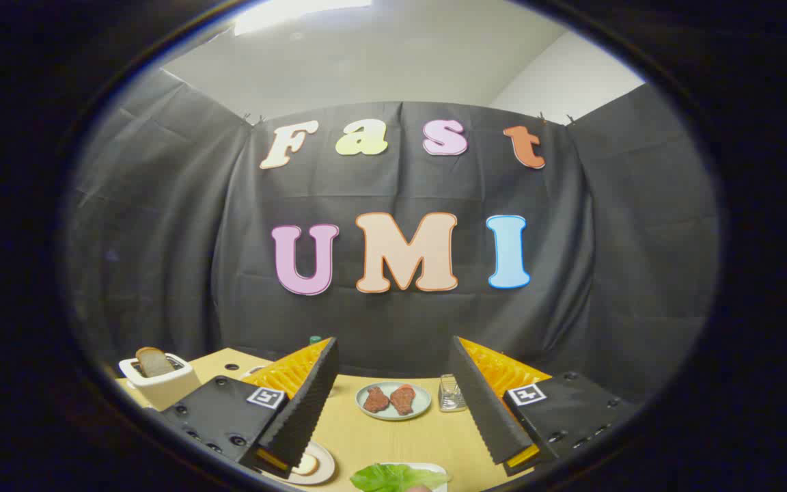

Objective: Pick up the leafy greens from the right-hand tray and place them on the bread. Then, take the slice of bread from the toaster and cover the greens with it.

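above ruffled leafy greens (397,477), ridged tongs (393,403) spread

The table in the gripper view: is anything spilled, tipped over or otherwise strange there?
Nothing stands out. The toaster stands upright with a bread slice in its slot. The plate with two brown pieces sits level beyond the open gripper. The leafy greens lie on their tray, near the fingers. No spill shows on the table.
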